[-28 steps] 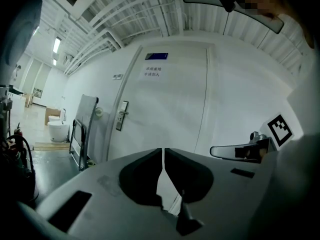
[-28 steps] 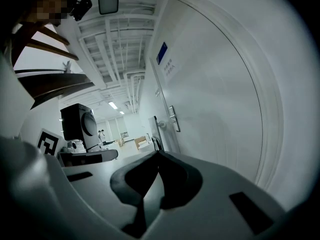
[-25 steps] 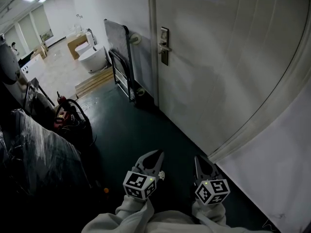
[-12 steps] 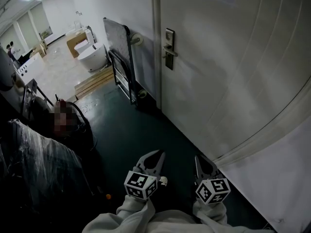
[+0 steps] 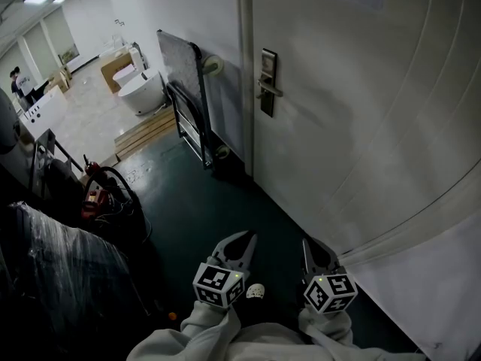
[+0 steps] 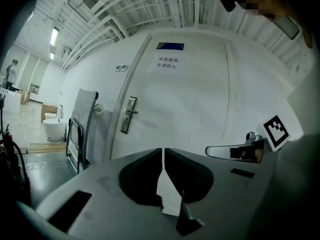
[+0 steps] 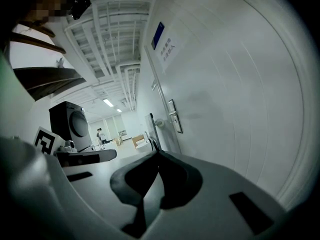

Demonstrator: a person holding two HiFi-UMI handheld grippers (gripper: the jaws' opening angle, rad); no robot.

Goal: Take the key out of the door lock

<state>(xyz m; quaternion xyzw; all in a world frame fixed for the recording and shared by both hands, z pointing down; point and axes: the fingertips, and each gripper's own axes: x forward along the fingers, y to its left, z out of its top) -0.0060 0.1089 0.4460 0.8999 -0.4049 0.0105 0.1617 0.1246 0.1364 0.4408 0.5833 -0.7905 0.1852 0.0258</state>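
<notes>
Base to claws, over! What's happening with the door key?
Left claw and right claw both shut, empty, held low. Door lock far ahead; key too small to see. Folded cart leans beside the door, not blocking.

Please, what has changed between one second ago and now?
The person has walked toward the door: its lock plate now looks nearer and sits lower and further right in the head view. Nothing was taken hold of or let go. The left gripper and right gripper stay low, jaws shut and empty.
</notes>
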